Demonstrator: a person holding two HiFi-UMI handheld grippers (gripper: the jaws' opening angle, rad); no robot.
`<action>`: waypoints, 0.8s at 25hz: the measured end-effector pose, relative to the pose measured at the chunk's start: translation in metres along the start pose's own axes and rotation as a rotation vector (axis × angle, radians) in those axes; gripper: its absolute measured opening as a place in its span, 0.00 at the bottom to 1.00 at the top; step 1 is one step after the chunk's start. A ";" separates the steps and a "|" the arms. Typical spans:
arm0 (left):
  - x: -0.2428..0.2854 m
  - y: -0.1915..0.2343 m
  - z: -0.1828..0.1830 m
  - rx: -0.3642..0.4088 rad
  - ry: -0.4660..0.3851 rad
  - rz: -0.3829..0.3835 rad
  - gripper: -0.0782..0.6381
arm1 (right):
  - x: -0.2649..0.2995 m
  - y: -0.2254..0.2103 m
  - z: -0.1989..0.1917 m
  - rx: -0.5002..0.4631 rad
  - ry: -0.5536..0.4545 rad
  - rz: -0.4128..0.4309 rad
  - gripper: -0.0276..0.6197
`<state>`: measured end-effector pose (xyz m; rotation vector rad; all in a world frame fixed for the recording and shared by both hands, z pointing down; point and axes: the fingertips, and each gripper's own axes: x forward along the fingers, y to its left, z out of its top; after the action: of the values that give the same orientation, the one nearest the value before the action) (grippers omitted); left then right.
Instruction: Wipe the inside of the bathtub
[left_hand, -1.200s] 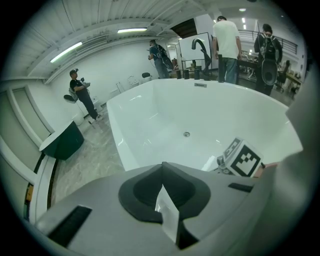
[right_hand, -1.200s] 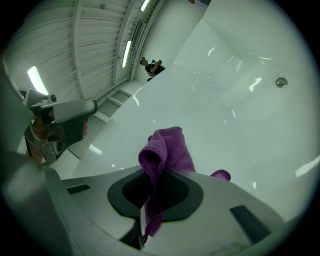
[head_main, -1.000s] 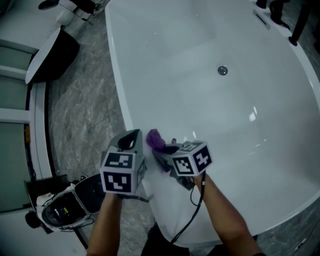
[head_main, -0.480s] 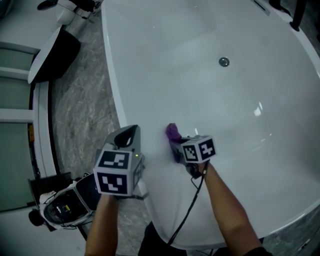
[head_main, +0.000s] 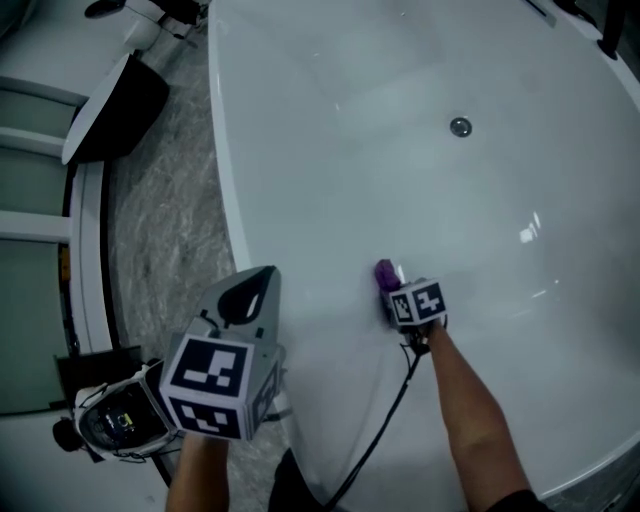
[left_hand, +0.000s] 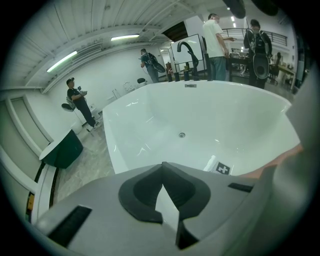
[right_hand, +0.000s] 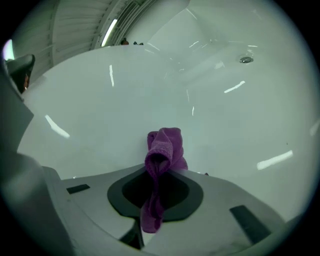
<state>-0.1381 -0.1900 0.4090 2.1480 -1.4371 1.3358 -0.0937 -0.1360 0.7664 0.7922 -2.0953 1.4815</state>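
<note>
Right gripper view: purple cloth (right_hand: 164, 147) pinched in right gripper (right_hand: 159, 172) jaws, long axis along jaws, bunched end poking ahead onto bathtub (right_hand: 100, 100) inner wall. Meanwhile left gripper (left_hand: 162, 170) jaws together, nothing between.

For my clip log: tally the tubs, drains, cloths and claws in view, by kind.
tub: 1
drain: 1
cloth: 1, purple
claws: 2, left claw and right claw
Total: 5
</note>
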 end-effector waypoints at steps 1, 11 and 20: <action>-0.001 -0.001 -0.001 0.002 -0.003 0.001 0.12 | 0.004 -0.008 -0.009 0.004 0.019 -0.013 0.09; -0.003 -0.004 -0.012 -0.026 0.031 -0.015 0.12 | -0.034 0.056 0.000 0.131 -0.047 0.246 0.09; -0.017 -0.004 -0.009 -0.054 0.063 -0.006 0.12 | -0.113 0.184 0.035 0.048 -0.138 0.405 0.09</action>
<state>-0.1420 -0.1722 0.4023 2.0563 -1.4246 1.3343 -0.1372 -0.0993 0.5549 0.5163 -2.4392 1.7280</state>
